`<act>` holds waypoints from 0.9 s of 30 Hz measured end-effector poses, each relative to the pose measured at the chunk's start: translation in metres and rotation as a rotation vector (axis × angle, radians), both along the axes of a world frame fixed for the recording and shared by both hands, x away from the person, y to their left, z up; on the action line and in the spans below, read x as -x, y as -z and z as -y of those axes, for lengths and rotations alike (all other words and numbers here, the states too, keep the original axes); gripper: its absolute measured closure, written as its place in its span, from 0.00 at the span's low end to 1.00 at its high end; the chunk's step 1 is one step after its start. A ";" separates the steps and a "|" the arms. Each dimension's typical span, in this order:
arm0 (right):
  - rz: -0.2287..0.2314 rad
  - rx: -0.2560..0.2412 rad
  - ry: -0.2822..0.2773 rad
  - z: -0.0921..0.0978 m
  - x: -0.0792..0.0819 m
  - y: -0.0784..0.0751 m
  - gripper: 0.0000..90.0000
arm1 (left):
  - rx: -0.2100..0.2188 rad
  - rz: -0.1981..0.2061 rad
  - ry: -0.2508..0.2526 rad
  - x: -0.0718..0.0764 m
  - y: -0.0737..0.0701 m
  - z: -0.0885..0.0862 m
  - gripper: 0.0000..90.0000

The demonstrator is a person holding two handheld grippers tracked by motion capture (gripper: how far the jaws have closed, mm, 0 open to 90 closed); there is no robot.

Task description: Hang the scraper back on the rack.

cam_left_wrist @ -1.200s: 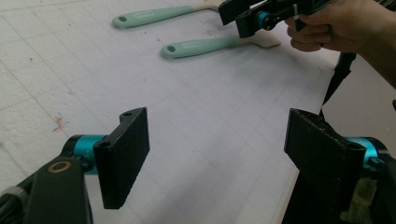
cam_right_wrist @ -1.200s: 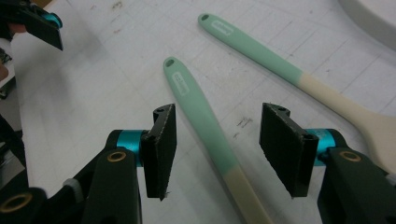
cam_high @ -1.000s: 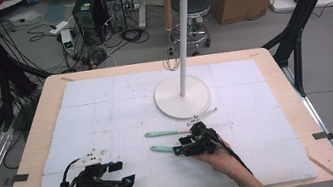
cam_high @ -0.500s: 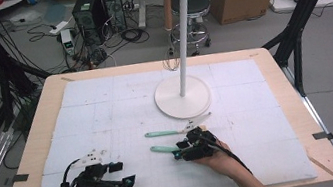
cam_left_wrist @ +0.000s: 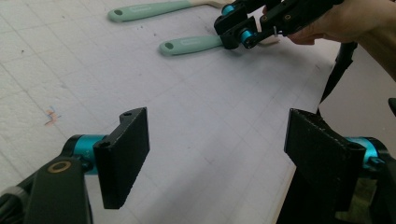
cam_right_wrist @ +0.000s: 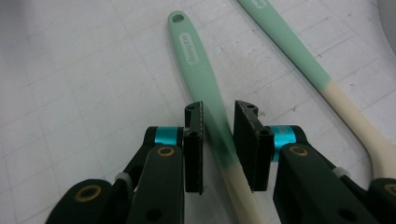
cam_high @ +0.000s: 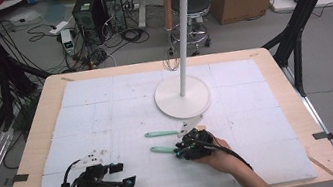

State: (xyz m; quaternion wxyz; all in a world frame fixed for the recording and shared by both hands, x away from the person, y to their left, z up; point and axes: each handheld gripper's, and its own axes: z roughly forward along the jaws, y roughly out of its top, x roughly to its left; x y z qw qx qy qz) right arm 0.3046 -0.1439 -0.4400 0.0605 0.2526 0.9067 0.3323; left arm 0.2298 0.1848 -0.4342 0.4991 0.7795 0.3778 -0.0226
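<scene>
Between the jaws of the right gripper (cam_right_wrist: 218,144) lies the nearer utensil (cam_right_wrist: 205,93), a mint-green handle fading to a cream end, flat on the white foam mat (cam_high: 107,113). The jaws straddle it about where green turns to cream, narrowed to a slim gap on each side; I cannot tell whether the pads have bitten yet, so it reads as closing rather than gripping. The handle's long axis runs straight away from this gripper, its hanging hole at the far tip, so the jaws sit square across it, which is probably what a clean pinch needs. Just beyond lies the second utensil (cam_right_wrist: 299,56), near the first but apart and angled slightly off it. The left gripper (cam_high: 105,180) rests well off to the side with jaws spread wide on nothing, so the right hand is clearly the nearer one. Farther still stands the white rack (cam_high: 181,40), whose top hooks look like where the hanging hole belongs.
</scene>
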 end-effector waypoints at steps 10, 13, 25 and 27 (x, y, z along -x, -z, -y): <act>-0.021 -0.003 -0.027 0.002 -0.005 -0.001 0.88 | -0.002 -0.006 0.002 0.000 0.001 0.002 0.26; -0.007 0.007 -0.026 0.001 -0.005 -0.002 0.90 | 0.001 -0.008 -0.005 -0.001 0.002 0.002 0.26; -0.128 -0.159 0.057 0.021 -0.017 -0.012 0.90 | 0.007 -0.009 -0.014 -0.001 0.001 0.000 0.27; -0.170 -0.200 0.062 0.024 -0.019 -0.014 0.90 | 0.005 -0.006 -0.013 0.000 0.001 -0.001 0.27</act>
